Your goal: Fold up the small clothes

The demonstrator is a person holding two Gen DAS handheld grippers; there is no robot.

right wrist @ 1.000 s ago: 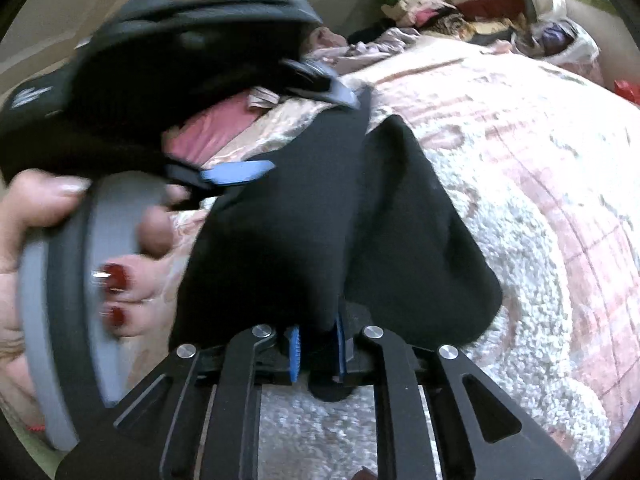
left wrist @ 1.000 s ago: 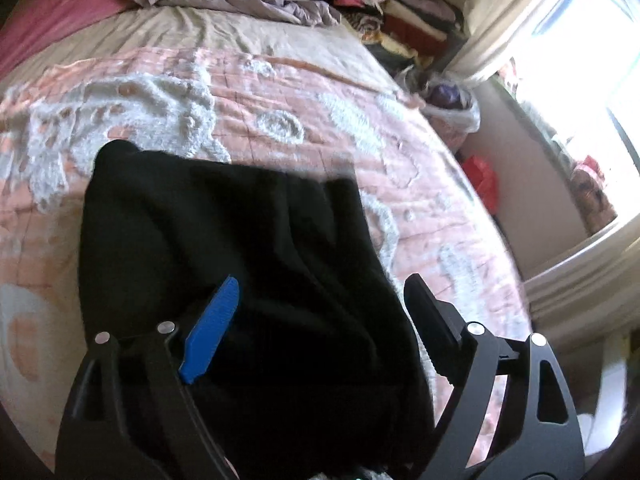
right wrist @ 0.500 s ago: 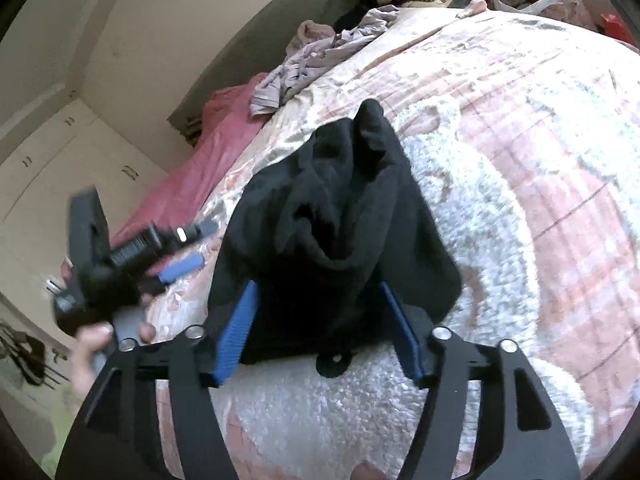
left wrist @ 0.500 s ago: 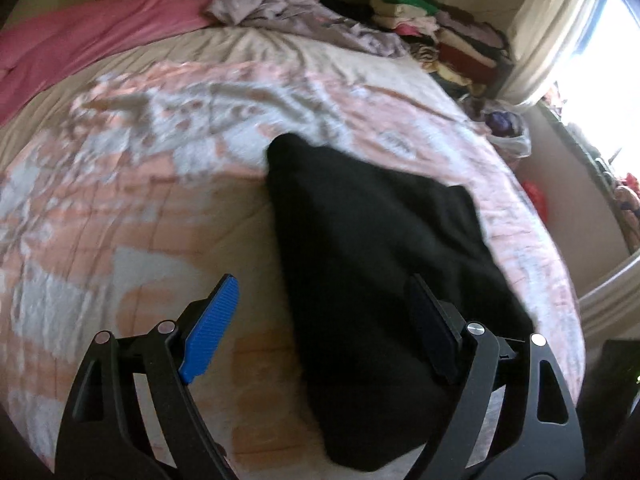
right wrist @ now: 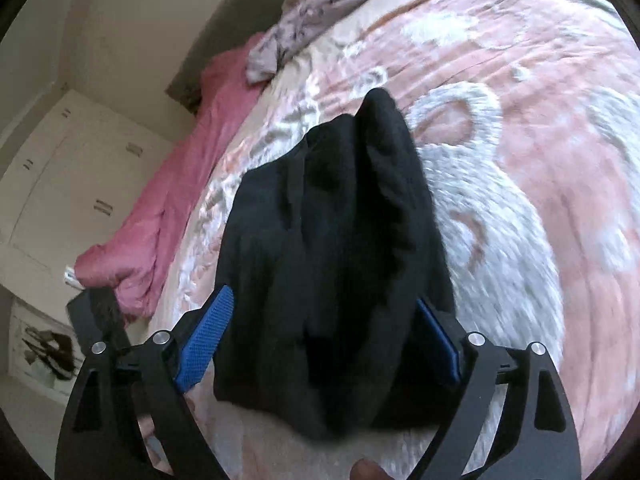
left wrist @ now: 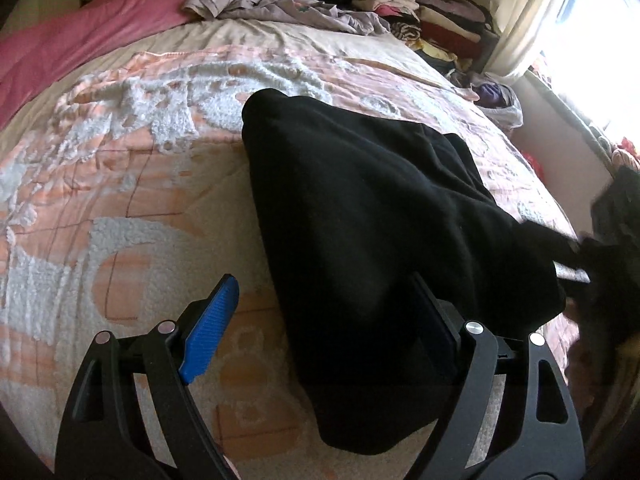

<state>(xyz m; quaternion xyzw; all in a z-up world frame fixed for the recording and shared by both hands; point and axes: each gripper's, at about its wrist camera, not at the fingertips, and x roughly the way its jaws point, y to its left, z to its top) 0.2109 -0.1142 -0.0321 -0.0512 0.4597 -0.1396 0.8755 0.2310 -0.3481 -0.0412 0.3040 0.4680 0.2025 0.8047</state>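
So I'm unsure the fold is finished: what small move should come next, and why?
Probably bring the right tongs down to nip the near edge of the black garment and square it up. Their jaws have just been opening and the cloth lies loose between them, bunched in ridges on the pink bedspread. The left tongs are open too, holding nothing.

One black garment [left wrist: 360, 216] lay on the bedspread [left wrist: 120, 168]; beyond it were one pink blanket [left wrist: 80, 40], one lilac garment [left wrist: 272, 4] and one clothes stack [left wrist: 424, 12].
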